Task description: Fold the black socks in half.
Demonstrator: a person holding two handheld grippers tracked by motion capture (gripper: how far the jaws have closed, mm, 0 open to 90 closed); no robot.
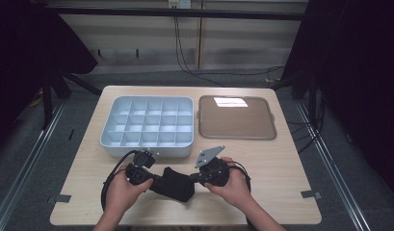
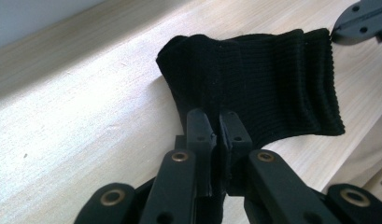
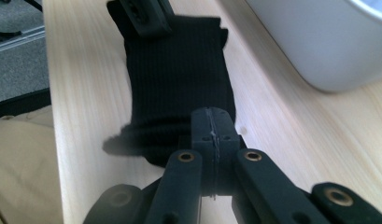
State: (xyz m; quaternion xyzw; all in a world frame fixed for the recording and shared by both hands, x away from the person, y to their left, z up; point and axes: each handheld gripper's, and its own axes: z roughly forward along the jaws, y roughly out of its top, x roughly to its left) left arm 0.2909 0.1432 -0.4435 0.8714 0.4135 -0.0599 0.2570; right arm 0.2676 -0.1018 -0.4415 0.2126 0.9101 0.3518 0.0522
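Low in the high view, both hands grip their tools near the table's [image 1: 281,192] front edge, and a black knitted sock [image 1: 174,184] is stretched between them. The left gripper [image 1: 153,180] has its jaws clenched on one end of the sock [image 2: 254,88], pads pressed almost together with fabric between. The right gripper [image 1: 190,178] is pinched tight on the other end [image 3: 179,79]; its jaws meet so closely that the fabric caught there is probably just a thin fold at the hem. The sock hangs just above or brushes the wood, lower centre of the frame. Bare tabletop lies left and right of the hands. Just beyond, the grey compartment box [image 1: 149,144] stands close to the grippers, its front wall near. Farther right sits the brown tray [image 1: 237,135], well apart from the sock.
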